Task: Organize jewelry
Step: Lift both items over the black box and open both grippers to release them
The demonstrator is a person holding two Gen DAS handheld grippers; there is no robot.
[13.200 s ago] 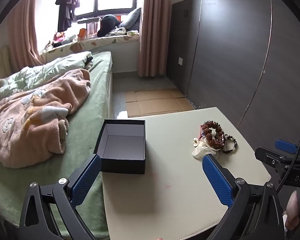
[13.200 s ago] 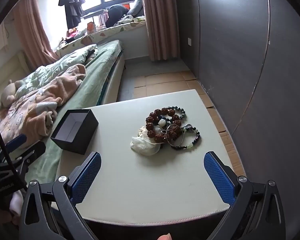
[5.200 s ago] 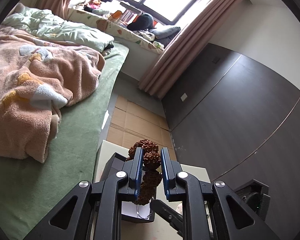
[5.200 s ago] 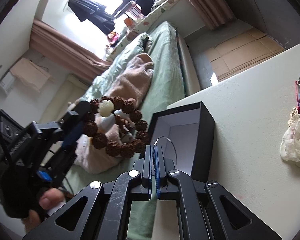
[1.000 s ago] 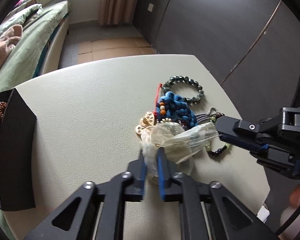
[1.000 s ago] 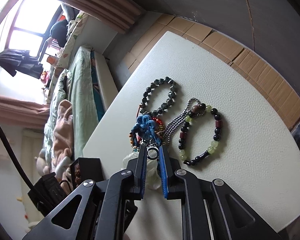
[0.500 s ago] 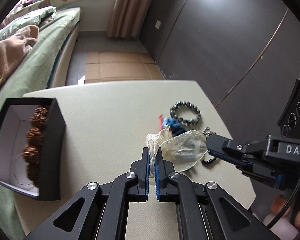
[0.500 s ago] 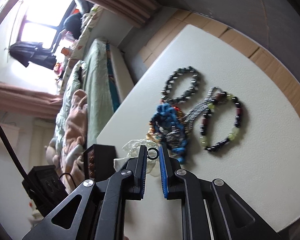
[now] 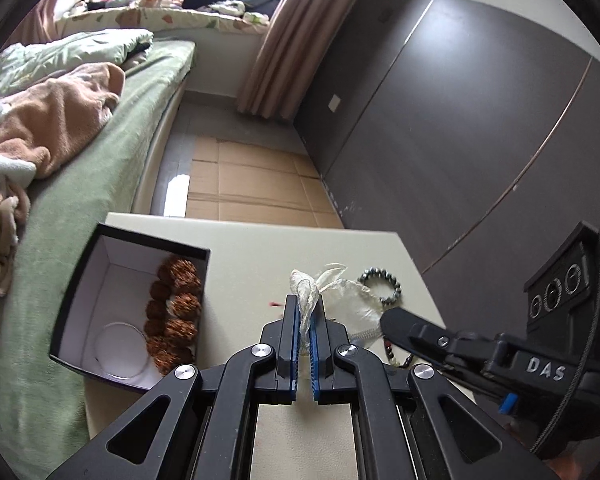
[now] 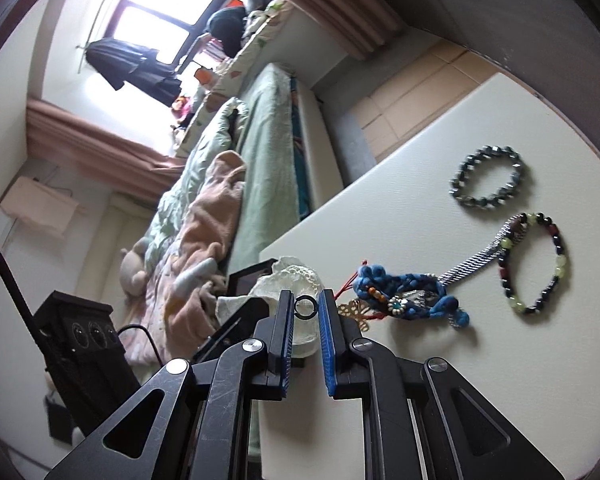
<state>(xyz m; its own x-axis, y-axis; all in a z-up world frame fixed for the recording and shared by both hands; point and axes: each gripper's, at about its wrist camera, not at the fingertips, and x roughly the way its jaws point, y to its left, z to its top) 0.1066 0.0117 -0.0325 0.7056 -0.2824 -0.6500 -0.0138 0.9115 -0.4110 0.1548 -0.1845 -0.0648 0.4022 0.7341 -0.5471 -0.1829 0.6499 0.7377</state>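
Note:
My left gripper (image 9: 305, 303) is shut on the gathered neck of a sheer cream pouch (image 9: 352, 307) and holds it above the white table (image 9: 260, 248). My right gripper (image 10: 305, 307) is shut on a small dark ring (image 10: 304, 306), right by the pouch (image 10: 296, 280). The black jewelry box (image 9: 80, 280) at the table's left holds a brown seed-bead bracelet (image 9: 172, 316) and a thin hoop (image 9: 120, 344). On the table lie a dark bead bracelet (image 10: 486, 178), a blue knotted cord piece (image 10: 404, 292) and a black-and-green bead bracelet (image 10: 540, 260).
A bed (image 9: 92, 168) with green sheet and pink blanket runs along the table's left side. A dark wardrobe wall (image 9: 460, 120) stands to the right. Cardboard sheets (image 9: 252, 184) cover the floor beyond the table.
My left gripper has lifted the pouch off the jewelry pile and drawn back, so the box shows fully. My right gripper has lifted the ring up beside the pouch.

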